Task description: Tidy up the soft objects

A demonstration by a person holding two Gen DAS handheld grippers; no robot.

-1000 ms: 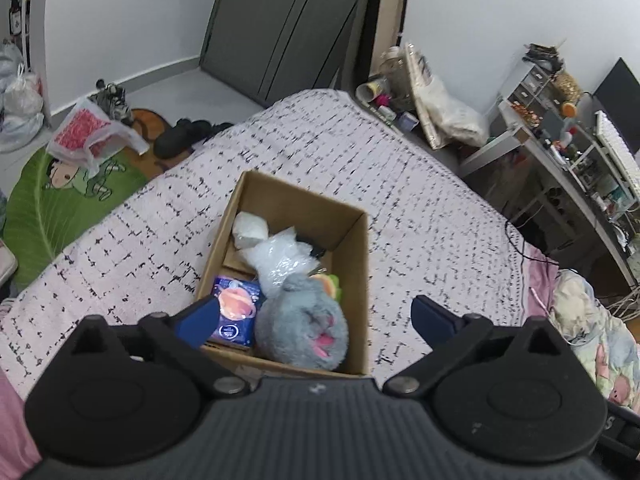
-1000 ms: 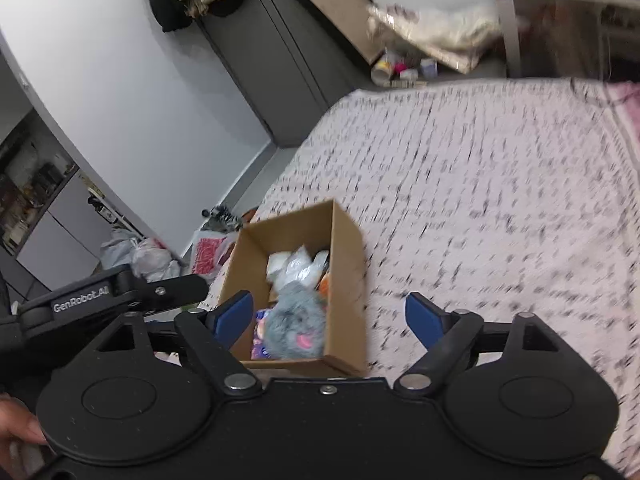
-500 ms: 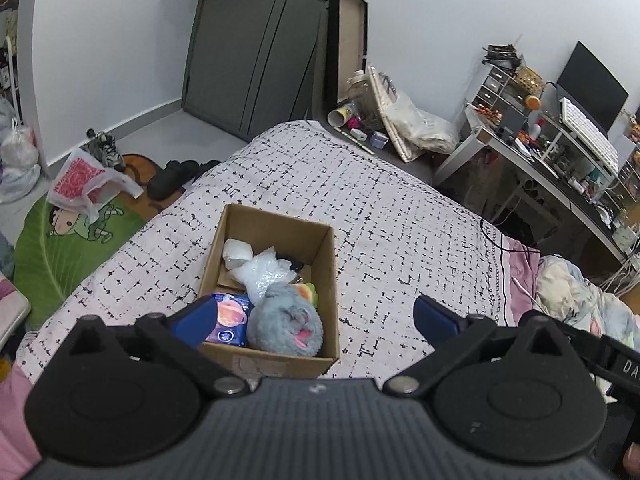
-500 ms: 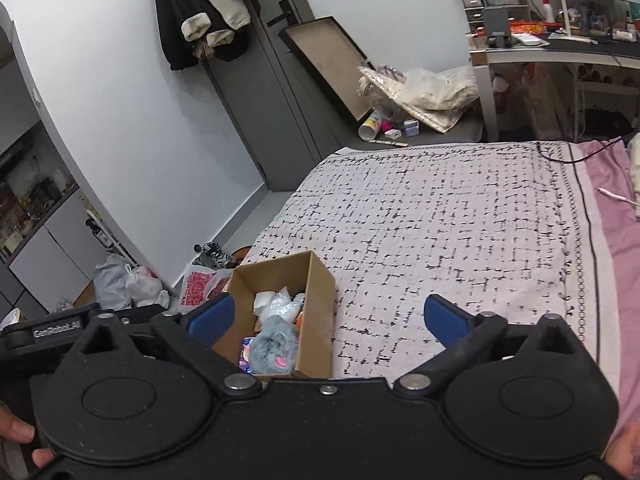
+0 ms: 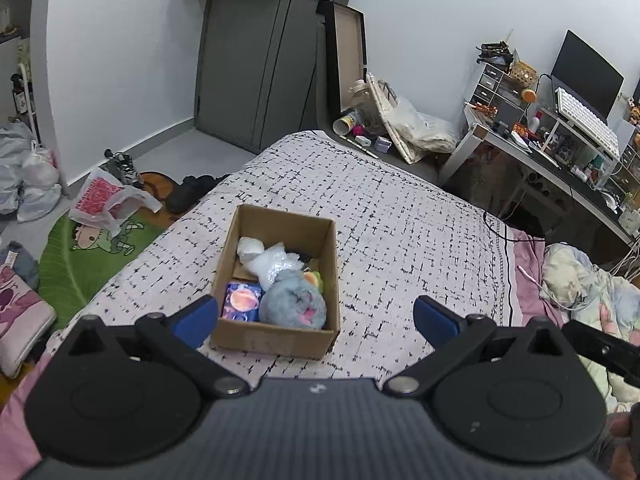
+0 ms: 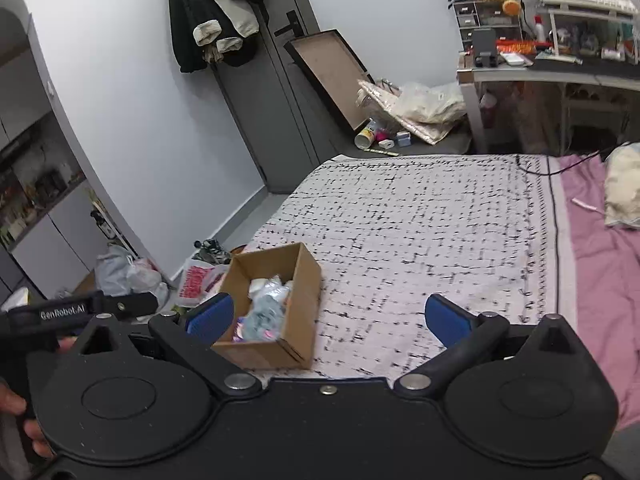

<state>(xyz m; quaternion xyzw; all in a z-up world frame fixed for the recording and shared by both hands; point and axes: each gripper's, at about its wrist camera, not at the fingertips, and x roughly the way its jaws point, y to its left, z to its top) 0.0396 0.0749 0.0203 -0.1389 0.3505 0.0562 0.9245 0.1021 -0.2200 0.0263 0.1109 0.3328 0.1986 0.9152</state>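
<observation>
Both wrist views look down from above the bed's [image 5: 400,216] near end (right one farther right), sharing the cardboard box [image 5: 276,336] and far door.

- Even, soft indoor light is filling both views, leaving only faint shadows.
- Fisheye distortion is bending the walls and door [image 5: 256,52] towards the edges.
- Motion blur is smearing the patterned blanket [image 6: 420,220] in the right wrist view; the left view is staying sharper.
</observation>
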